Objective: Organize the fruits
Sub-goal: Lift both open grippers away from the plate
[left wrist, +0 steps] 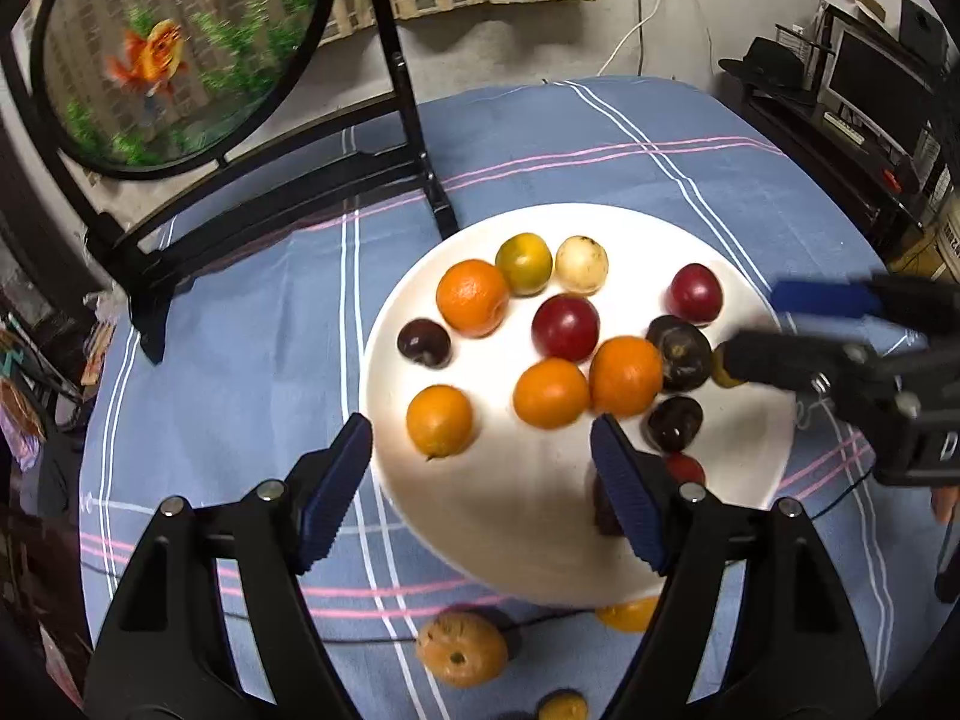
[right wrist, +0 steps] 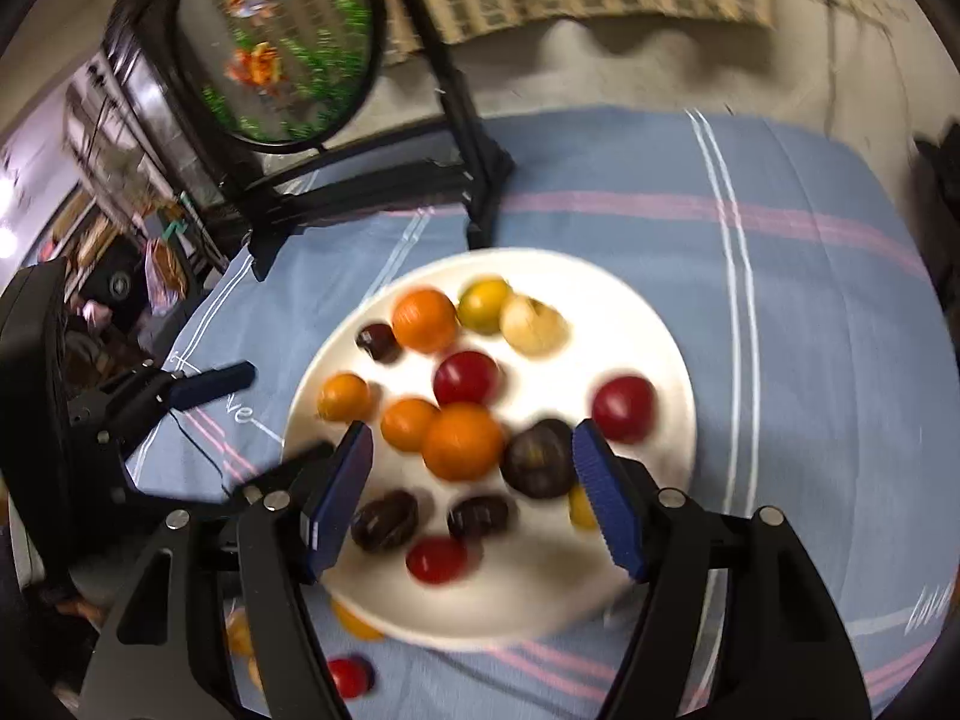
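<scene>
A white plate [left wrist: 540,540] [right wrist: 660,324] on the blue striped cloth holds several oranges [left wrist: 473,297], red plums [left wrist: 565,327], dark plums [left wrist: 423,342], a green-yellow citrus [left wrist: 524,263] and a pale yellow fruit [left wrist: 581,264]. My left gripper [left wrist: 483,450] hangs open over the plate's near edge, an orange [left wrist: 440,420] just beyond its tips and nothing pinched. My right gripper [right wrist: 471,444] is open above an orange [right wrist: 462,441] and a dark plum [right wrist: 537,459], with its pads clear of both. It reaches in from the right in the left wrist view [left wrist: 756,330].
Loose fruit lies on the cloth near the plate's front: a brownish-orange one [left wrist: 462,648], an orange [left wrist: 627,612] and a red one [right wrist: 348,677]. A black stand with a round fish-painted panel [left wrist: 180,48] stands at the back left. A thin black cable [left wrist: 372,639] crosses the cloth.
</scene>
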A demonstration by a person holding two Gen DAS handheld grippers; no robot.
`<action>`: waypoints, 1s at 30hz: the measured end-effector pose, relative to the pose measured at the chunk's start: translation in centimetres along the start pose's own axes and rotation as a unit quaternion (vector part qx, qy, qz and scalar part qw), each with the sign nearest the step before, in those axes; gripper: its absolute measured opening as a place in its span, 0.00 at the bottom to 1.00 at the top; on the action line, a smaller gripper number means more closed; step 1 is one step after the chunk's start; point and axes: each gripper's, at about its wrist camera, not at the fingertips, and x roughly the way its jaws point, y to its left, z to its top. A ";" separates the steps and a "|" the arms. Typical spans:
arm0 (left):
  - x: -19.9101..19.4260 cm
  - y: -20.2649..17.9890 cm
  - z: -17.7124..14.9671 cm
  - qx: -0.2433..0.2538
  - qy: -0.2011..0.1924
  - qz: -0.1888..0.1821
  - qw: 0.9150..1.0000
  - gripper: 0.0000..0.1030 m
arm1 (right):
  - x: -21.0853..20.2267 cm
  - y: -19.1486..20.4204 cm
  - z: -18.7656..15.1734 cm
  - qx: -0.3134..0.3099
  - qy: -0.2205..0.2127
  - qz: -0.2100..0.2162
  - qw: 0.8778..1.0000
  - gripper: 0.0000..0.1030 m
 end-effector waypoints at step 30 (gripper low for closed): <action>-17.8 1.7 -6.9 -0.063 -0.112 -0.035 0.991 0.87 | -40.1 16.8 -14.3 -0.117 -0.525 -0.184 0.822 0.99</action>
